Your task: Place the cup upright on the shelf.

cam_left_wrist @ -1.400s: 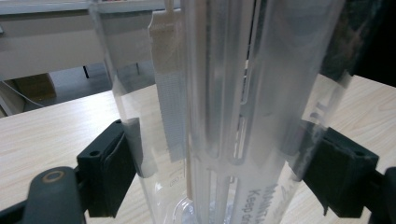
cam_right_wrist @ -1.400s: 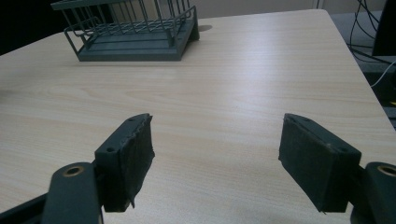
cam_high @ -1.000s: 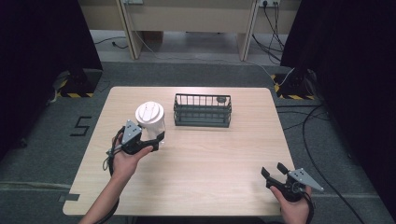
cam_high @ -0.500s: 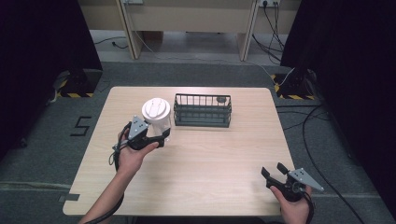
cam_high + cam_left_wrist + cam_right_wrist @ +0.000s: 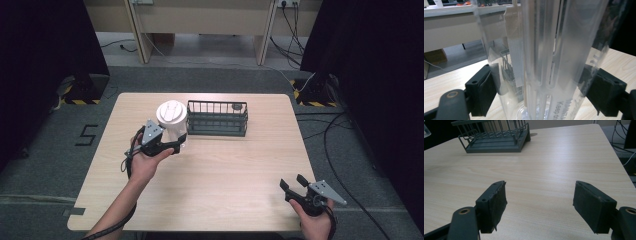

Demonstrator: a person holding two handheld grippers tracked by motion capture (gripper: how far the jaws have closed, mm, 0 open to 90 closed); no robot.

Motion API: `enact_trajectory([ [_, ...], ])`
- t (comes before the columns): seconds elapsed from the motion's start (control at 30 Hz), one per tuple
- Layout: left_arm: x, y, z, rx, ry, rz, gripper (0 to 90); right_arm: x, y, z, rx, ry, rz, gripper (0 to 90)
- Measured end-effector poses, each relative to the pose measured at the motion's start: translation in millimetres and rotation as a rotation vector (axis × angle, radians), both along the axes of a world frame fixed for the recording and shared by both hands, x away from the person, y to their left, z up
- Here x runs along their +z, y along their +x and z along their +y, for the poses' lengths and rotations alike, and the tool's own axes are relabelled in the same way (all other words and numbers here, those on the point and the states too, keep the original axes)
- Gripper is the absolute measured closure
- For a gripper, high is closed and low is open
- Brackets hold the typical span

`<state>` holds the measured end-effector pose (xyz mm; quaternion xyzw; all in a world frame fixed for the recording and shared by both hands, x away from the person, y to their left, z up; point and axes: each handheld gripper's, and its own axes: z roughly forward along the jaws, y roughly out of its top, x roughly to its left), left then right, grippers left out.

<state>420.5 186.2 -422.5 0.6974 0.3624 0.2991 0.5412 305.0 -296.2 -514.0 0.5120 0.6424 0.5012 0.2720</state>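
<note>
A clear plastic container with a white lid [image 5: 171, 115] is held upright just left of the dark wire basket [image 5: 217, 118]. My left gripper [image 5: 172, 142] is shut on the container's body; up close the translucent ribbed wall [image 5: 544, 57] stands between the two black pads [image 5: 482, 90]. My right gripper [image 5: 295, 184] sits at the table's near right corner, open, with bare wood between its pads [image 5: 492, 206]. The basket [image 5: 492, 137] lies far ahead of it.
The wooden table [image 5: 225, 175] has free room across its middle and front. The basket holds a small round dark object [image 5: 236, 106] at its right end. Cables and table legs lie on the grey floor beyond the far edge.
My left gripper has carried the container rightward and a little away, closer to the basket's left end. The right gripper has stayed in place.
</note>
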Motion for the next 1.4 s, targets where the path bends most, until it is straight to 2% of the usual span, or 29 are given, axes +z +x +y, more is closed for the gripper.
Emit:
enact_trajectory([
  [0.37,0.8,5.2,-7.3,-0.011,0.001,0.007,17.8,0.0,0.3,0.1,0.001,-0.006,-0.002,27.1],
  [0.63,9.9,13.7,-11.6,-0.01,-0.009,-0.001,17.8,0.0,-0.3,0.0,-0.002,0.0,-0.001,27.1],
  [1.4,16.3,30.4,-31.8,-0.025,0.001,-0.006,17.8,-0.1,0.0,-1.0,-0.002,-0.001,-0.005,27.1],
])
